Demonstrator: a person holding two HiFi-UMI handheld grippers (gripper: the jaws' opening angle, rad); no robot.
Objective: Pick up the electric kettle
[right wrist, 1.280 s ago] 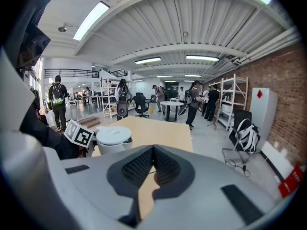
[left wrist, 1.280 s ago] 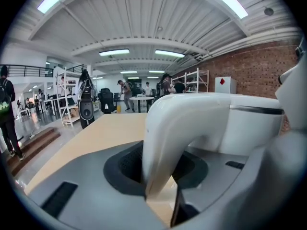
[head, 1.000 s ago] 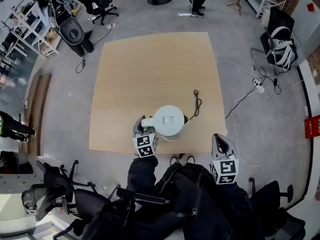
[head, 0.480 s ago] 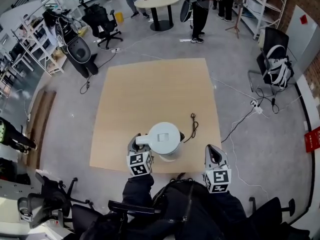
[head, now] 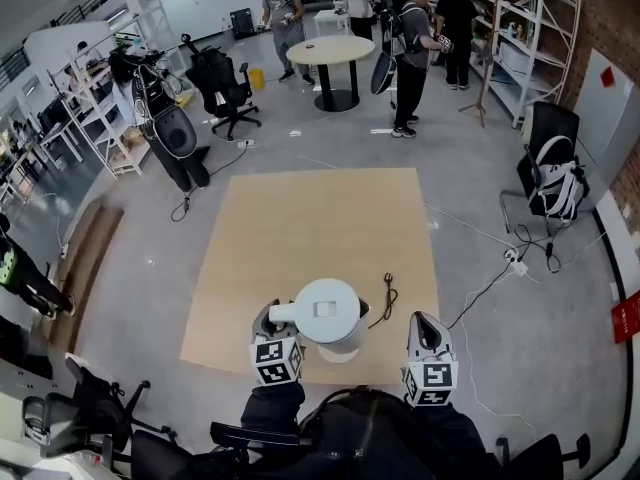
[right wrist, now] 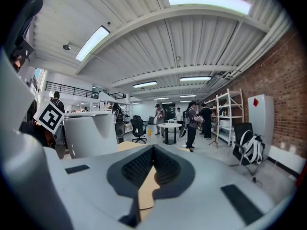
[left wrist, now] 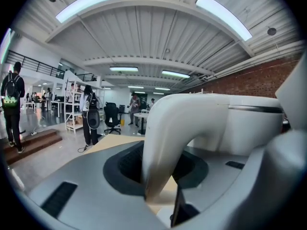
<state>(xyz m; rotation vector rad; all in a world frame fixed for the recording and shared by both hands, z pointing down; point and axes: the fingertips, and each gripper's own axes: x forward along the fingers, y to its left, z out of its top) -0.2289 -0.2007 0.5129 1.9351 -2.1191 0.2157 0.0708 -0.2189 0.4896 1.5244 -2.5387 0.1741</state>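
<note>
Pinching the handle [left wrist: 165, 138] of the kettle [head: 327, 313] with the left gripper [head: 271, 319], one jaw pressed on each side of the white handle. Holding the kettle upright over the near edge of the table [head: 300, 218], a little left of the middle. In the right gripper view, visible as a white body at the left, just beside the marker cube [right wrist: 49, 116] of the left gripper.

Right gripper [head: 423, 322] to the right of the kettle and apart from it, near the near right corner of the table. Jaws pressed together at the tips, pinching nothing.

On the table, just right of the kettle, a thin black cord [head: 385, 300], lying loose between the kettle and the right gripper. Cannot tell whether joined to the kettle.

On the floor right of the table, a white power strip [head: 514, 259] with cables running from it. Further right, a black chair [head: 548, 163] with a backpack on it. Behind the table, well apart, a round table [head: 331, 50] with several people standing around, and an office chair [head: 228, 80] to its left. Metal shelves [head: 520, 23] along the brick wall at the right. On the floor left of the table, long wooden boards [head: 88, 258]. At the bottom left, near the person's legs, more chairs [head: 75, 418].
</note>
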